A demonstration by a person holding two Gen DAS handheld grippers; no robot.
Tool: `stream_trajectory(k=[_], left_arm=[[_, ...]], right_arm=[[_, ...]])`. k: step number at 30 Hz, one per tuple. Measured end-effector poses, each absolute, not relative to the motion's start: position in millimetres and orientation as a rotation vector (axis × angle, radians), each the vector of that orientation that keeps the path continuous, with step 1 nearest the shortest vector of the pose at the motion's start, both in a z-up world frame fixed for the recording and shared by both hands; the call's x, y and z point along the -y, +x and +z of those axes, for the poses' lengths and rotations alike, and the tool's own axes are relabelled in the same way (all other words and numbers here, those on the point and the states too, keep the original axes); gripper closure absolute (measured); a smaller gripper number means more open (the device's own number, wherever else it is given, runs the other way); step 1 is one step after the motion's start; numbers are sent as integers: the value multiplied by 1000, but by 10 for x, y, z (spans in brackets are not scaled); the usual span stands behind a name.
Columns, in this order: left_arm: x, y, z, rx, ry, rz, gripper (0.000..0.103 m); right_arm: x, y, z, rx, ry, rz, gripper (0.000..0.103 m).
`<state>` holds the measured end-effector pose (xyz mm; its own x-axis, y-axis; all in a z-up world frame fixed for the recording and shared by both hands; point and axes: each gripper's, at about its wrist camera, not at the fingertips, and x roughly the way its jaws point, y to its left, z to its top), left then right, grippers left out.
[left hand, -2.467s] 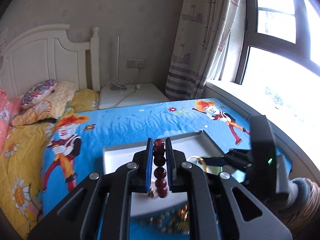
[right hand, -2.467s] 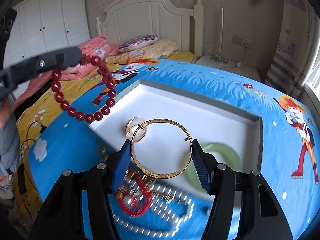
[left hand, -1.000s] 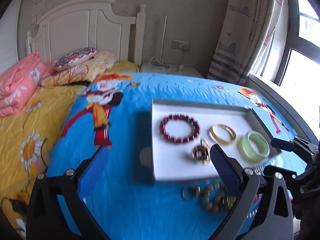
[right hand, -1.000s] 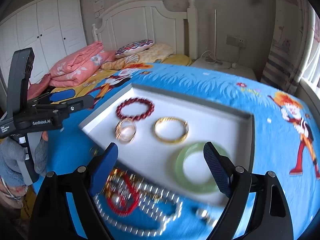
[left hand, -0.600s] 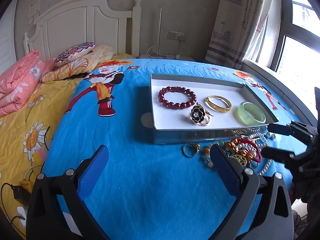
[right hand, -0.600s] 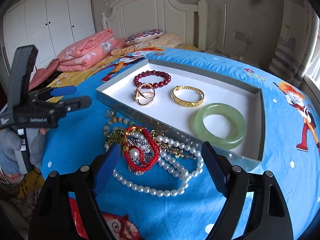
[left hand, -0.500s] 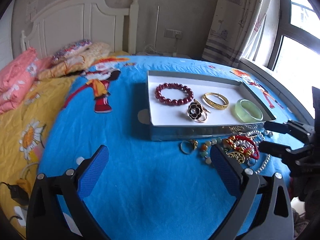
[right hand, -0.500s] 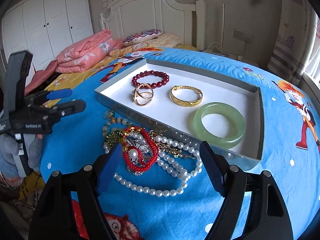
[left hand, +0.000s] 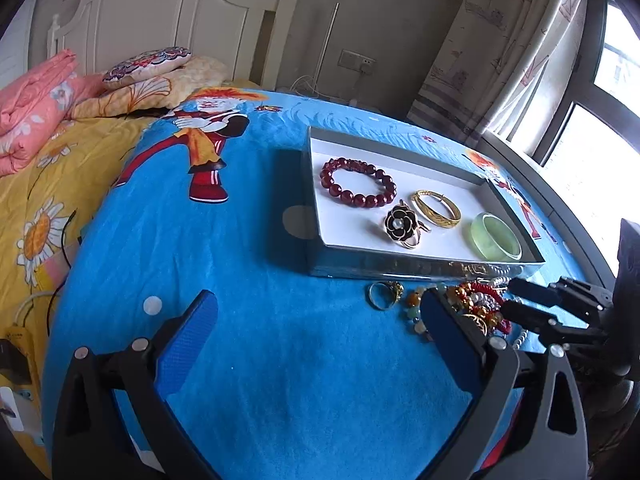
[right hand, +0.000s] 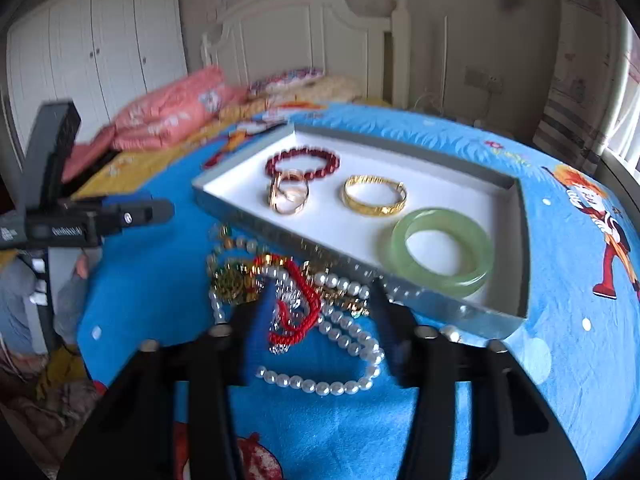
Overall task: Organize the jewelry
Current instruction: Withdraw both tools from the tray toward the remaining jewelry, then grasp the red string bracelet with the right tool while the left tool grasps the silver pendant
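- Bedspread (left hand: 248,360), blue with cartoon figures, fills the middle and bottom of both views.
- Grey tray (left hand: 400,268) with a white floor sits right of centre in the left wrist view.
- Inside it, from upper left to lower right: dark red bead bracelet (left hand: 357,182), black flower ring (left hand: 401,222), gold bangle (left hand: 436,209), green jade bangle (left hand: 496,242).
- Left gripper (left hand: 316,320) hangs low in its frame, jaws spread wide with only bedspread between them.
- Right gripper (right hand: 320,300), bottom centre of its view, has just been closing; its blurred jaws flank the red cord bracelet (right hand: 298,312) without clearly pressing it.
- Pearl necklace (right hand: 340,360) loops through the tangled pile just below the tray's near wall.
- Small gold ring (left hand: 385,294) lies left of that pile.
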<state>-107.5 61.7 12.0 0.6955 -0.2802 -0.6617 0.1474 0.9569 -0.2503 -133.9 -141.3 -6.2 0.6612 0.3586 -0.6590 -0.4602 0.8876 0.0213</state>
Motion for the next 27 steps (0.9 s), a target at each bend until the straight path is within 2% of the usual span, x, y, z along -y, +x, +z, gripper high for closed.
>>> stream_trajectory(k=[4,12,14,15,19,27], left_arm=[[-606,-1077,128,-763,-179,-248,3],[-592,-1088,126,-764,-176,-276,3],[-593,-1091,127,-764,-175,-278,3],[-596,-1088,124,-766,-176,-278,3],[-591,-1083,125,-771,-176,-278,3],[-585,-1068,122,-779,-169,-278,3]], right_arm=[[1335,-1300,-120,-754,-183,473,70],[1365,-1181,-151,-823,-128,543,70],[1391,-1136,-161,-850,-86,591,77],[1387,-1140,-163,-851,-82,609,84],[1300,-1265,-138,-801,-142,609,92],[1671,-1433,112,-650,17,559,92]])
